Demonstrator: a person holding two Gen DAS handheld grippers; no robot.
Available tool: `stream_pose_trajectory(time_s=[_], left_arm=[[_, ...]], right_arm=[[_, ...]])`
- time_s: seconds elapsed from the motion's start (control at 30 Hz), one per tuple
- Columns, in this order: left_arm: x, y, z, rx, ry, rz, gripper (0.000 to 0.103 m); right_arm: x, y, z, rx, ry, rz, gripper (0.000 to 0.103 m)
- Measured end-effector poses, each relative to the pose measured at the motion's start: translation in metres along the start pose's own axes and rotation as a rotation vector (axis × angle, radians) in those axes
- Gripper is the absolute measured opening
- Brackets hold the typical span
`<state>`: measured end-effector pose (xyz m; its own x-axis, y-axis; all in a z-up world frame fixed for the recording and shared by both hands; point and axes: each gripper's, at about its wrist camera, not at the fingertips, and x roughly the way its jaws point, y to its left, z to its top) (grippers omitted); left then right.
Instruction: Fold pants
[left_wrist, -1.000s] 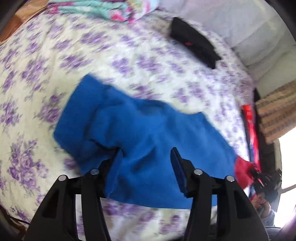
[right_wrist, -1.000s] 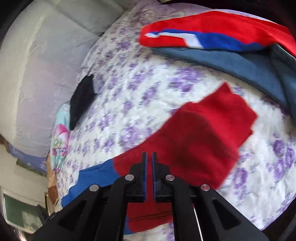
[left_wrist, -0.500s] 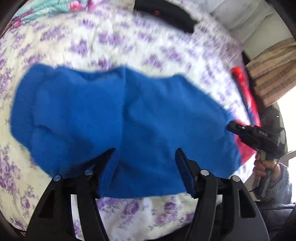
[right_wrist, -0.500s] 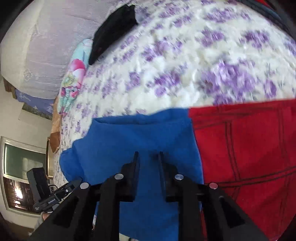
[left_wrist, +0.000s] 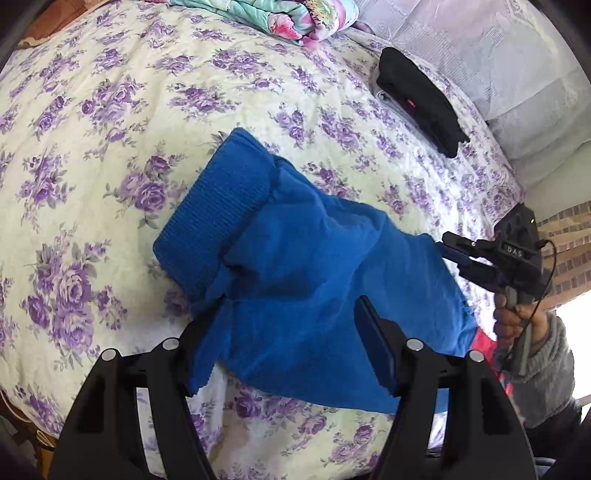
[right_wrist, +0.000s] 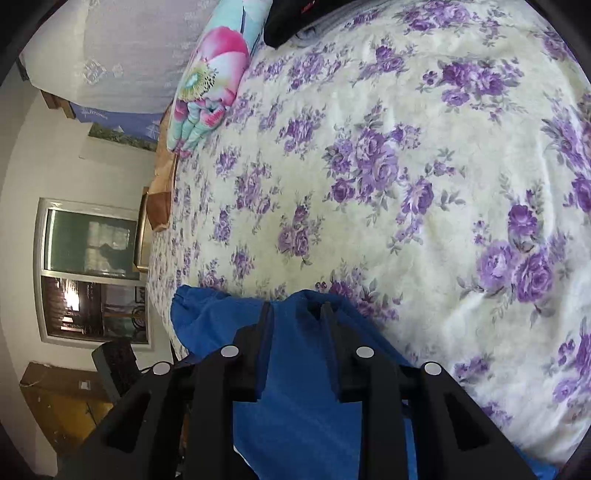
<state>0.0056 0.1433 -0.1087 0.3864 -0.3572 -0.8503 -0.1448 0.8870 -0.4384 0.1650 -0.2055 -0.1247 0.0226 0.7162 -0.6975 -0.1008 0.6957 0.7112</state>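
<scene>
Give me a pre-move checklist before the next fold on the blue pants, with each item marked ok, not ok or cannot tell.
1. Blue pants lying on the bedspread: ok.
2. Left gripper released: ok; its jaws have just been opening, cloth lies loose between them.
3. Right gripper free of cloth: cannot tell; jaws have just been opening, fabric sits between them.
4. Pants smooth: not ok; bunched near the ribbed cuff.
5. Bedspread beyond the pants bare for folding: ok.
6. Black garment apart from the pants: ok.
</scene>
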Motion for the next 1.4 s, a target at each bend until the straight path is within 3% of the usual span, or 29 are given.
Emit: stream_pose_trajectory(time_s=[0.1, 0.13, 0.17, 0.33, 0.47, 0.57, 0.67, 0.73, 0.83, 1.0, 1.1, 1.17, 1.2, 1.27, 1.3, 1.33, 1.4], left_arm=[[0.008, -0.004, 0.0, -0.002, 0.003, 0.029, 0.067], [0.011, -0.005, 0.002, -0.004, 0.004, 0.037, 0.067], [0.012, -0.006, 0.002, -0.004, 0.005, 0.044, 0.068], [0.016, -0.011, 0.001, 0.017, 0.01, 0.065, 0.075], [0.012, -0.018, 0.0, 0.041, 0.016, 0.091, 0.076], [-0.016, -0.023, 0.0, 0.041, -0.039, 0.024, 0.076], [-0.036, -0.027, 0.005, 0.056, -0.105, -0.009, 0.079], [-0.027, -0.029, 0.013, 0.077, -0.086, 0.026, 0.083], [0.009, -0.016, 0.024, 0.073, -0.011, 0.172, 0.083], [0.006, -0.028, 0.021, 0.14, -0.031, 0.217, 0.086], [-0.024, -0.03, 0.015, 0.128, -0.095, 0.123, 0.086], [-0.034, -0.033, 0.014, 0.138, -0.131, 0.106, 0.086], [-0.031, -0.033, 0.014, 0.152, -0.127, 0.127, 0.087], [-0.009, -0.029, 0.018, 0.173, -0.071, 0.208, 0.088], [0.008, -0.02, 0.02, 0.165, -0.037, 0.276, 0.088], [0.016, -0.013, 0.019, 0.149, -0.019, 0.323, 0.09], [0.029, 0.0, 0.021, 0.109, 0.016, 0.321, 0.091]], right_arm=[[0.005, 0.005, -0.004, -0.057, 0.013, -0.031, 0.023], [0.005, 0.011, -0.003, -0.098, -0.005, -0.057, 0.01], [0.004, 0.019, -0.002, -0.146, -0.02, -0.086, 0.005], [0.017, 0.02, 0.008, -0.237, -0.055, -0.299, 0.001], [0.001, 0.004, 0.007, -0.149, -0.146, -0.237, 0.001], [-0.026, 0.035, -0.016, -0.248, -0.216, -0.184, 0.002], [-0.013, 0.063, -0.04, -0.371, -0.169, -0.254, 0.005], [0.009, 0.067, -0.044, -0.402, -0.137, -0.327, 0.005], [0.039, 0.051, -0.035, -0.364, -0.136, -0.45, 0.0], [0.035, 0.045, -0.033, -0.306, -0.183, -0.421, 0.0], [0.007, 0.061, -0.054, -0.325, -0.256, -0.387, 0.005], [0.002, 0.063, -0.065, -0.307, -0.265, -0.378, 0.005], [0.007, 0.059, -0.068, -0.292, -0.253, -0.39, 0.006], [0.026, 0.039, -0.067, -0.242, -0.208, -0.439, 0.029], [0.034, 0.029, -0.065, -0.219, -0.188, -0.44, 0.029], [0.033, 0.027, -0.066, -0.233, -0.234, -0.418, 0.028], [0.029, 0.031, -0.067, -0.242, -0.226, -0.423, 0.028]])
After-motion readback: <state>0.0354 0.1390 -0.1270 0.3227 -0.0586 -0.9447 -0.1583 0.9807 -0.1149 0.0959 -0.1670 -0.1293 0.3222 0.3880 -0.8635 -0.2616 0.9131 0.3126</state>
